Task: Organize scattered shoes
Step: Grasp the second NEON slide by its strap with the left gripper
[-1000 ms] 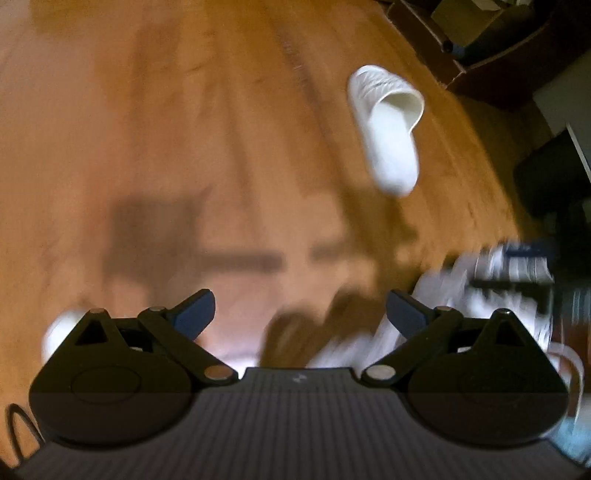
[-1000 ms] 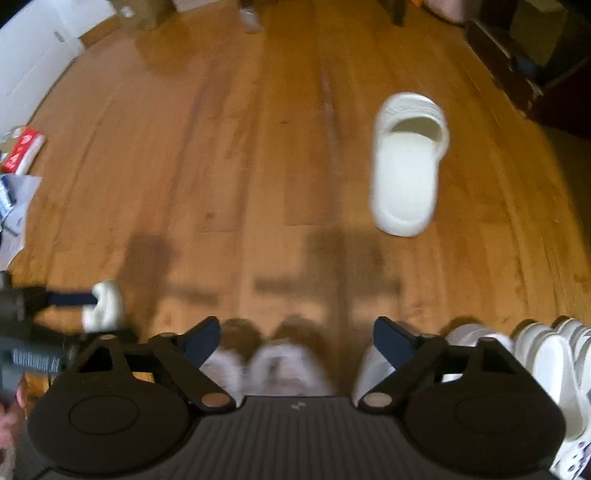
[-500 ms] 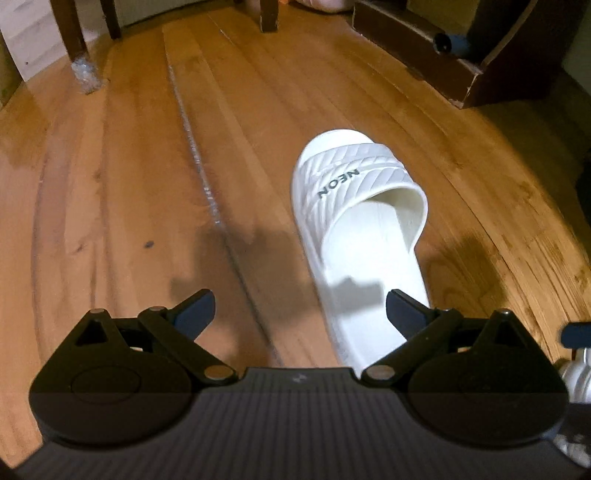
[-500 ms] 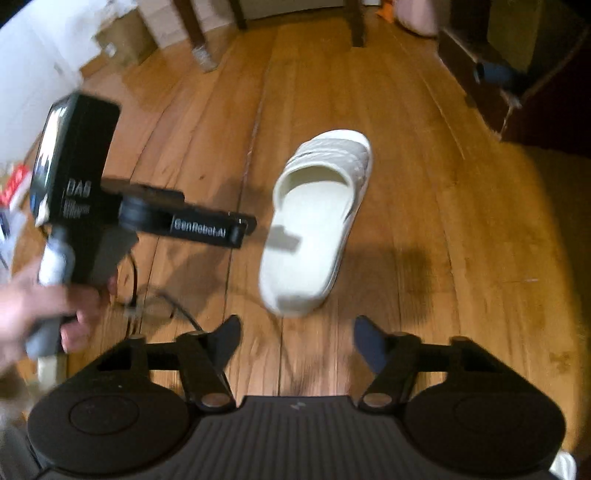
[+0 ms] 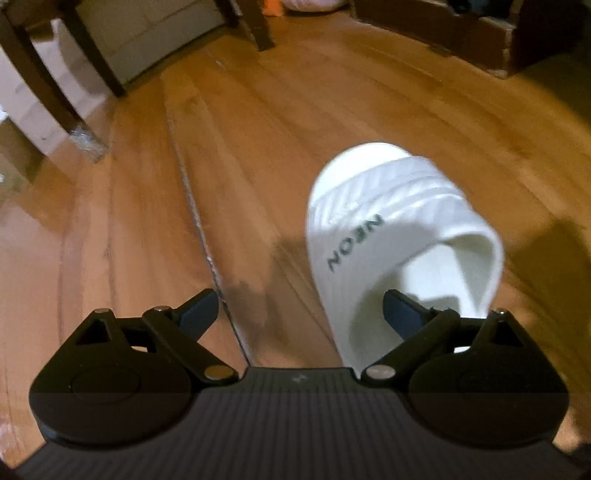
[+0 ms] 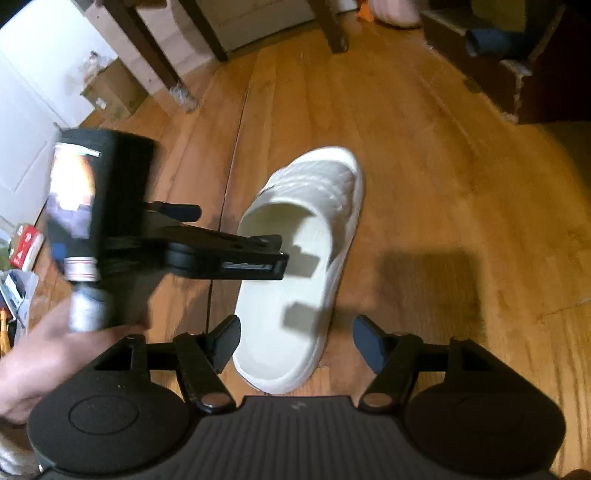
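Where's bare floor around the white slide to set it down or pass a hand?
Free: floor right of the white slide, up to the dark furniture. Crowded: its left, where the left gripper reaches in, clutter beyond.

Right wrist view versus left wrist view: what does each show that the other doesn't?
Only the right wrist view shows the left gripper from the side, closing, a finger over the slipper's footbed, plus the hand holding it and a cardboard box.

Only the left wrist view shows the NEON lettering on the strap.

Both show the white slipper on the wooden floor and dark furniture legs.
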Demonstrator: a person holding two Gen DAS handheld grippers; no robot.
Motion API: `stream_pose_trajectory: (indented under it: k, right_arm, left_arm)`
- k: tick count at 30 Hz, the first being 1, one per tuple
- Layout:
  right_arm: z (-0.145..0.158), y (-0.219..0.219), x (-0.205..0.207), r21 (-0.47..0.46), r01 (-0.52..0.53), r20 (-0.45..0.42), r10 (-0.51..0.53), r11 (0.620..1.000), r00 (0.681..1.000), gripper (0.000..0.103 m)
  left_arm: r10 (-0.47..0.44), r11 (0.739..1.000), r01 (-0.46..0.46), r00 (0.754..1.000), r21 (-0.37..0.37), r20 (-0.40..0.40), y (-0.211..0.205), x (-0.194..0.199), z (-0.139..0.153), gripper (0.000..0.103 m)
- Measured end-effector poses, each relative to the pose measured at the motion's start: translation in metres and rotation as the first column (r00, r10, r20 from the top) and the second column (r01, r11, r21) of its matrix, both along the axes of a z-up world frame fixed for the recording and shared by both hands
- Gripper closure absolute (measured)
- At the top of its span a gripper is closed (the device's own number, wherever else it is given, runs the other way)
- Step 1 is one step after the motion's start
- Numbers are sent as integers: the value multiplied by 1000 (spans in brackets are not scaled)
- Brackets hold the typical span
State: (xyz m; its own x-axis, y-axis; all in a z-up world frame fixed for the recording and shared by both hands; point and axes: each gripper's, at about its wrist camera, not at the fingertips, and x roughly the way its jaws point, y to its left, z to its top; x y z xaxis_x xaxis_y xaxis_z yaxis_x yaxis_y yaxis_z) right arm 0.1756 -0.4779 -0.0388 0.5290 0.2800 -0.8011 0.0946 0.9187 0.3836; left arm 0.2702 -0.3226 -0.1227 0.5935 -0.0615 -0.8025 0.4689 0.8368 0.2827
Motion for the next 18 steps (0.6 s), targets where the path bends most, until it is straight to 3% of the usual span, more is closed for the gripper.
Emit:
stream_pose_trajectory:
  k: [2, 3, 5, 7, 13, 18]
  right_arm:
    - [2, -10, -3, 36, 32, 3, -32, 999, 999, 31]
    - [3, -14, -5, 40, 45, 2, -45, 998, 999, 31]
    - [7, -19, -9, 32, 68, -6, -68, 997, 998, 30]
    - [12, -22, -14, 21, 78, -16, -78, 997, 997, 31]
    - [36, -22, -33, 51, 73, -17, -72, 996, 997, 30]
    - [54, -4, -42, 250, 47, -57, -34, 967, 998, 30]
  left_arm:
    - [17, 999, -16, 1000, -40, 8, 1, 6, 3, 79]
    - [38, 998, -38, 999, -49, 1, 1, 8, 4, 91]
    - [83, 996, -83, 996, -36, 10, 2, 10, 6, 92]
    - [133, 987, -132, 991, -88, 1, 13, 12, 17, 92]
    - [115, 987, -110, 993, -119, 36, 57, -3, 66, 92]
    - [148, 972, -153, 988, -177, -42, 137, -22, 106, 92]
